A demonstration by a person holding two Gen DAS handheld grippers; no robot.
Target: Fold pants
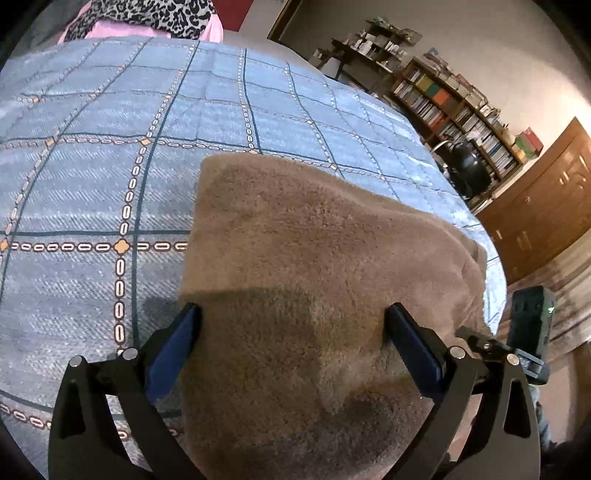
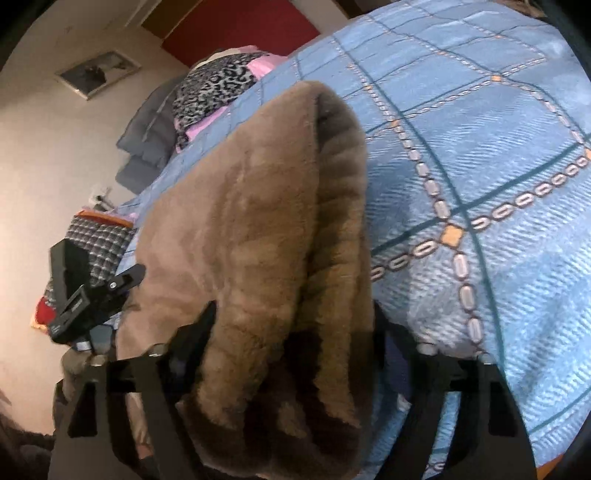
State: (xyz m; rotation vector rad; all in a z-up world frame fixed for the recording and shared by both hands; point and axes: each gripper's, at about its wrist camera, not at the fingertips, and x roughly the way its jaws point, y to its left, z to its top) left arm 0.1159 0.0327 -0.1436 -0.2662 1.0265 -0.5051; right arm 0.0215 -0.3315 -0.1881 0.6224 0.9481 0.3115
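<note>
Left gripper (image 1: 291,321) straddles brown pants (image 1: 314,258) on blue bedspread (image 1: 92,166).

A blue quilted bedspread (image 1: 110,166) with a grid of dark lines and chain-like trim covers the bed across most of the left wrist view. At the top left of that frame lies a leopard-print cloth (image 1: 147,18) over something pink (image 1: 103,31). In the upper right stands a wooden bookshelf (image 1: 454,107) crammed with books, a dark chair (image 1: 467,166) in front of it, and a brown wooden cabinet (image 1: 543,206) at the right edge. In the right wrist view, a framed picture (image 2: 98,72) hangs on the pale wall at upper left, grey folded bedding (image 2: 147,136) sits below it, and a checked cloth (image 2: 99,240) lies at middle left.
</note>
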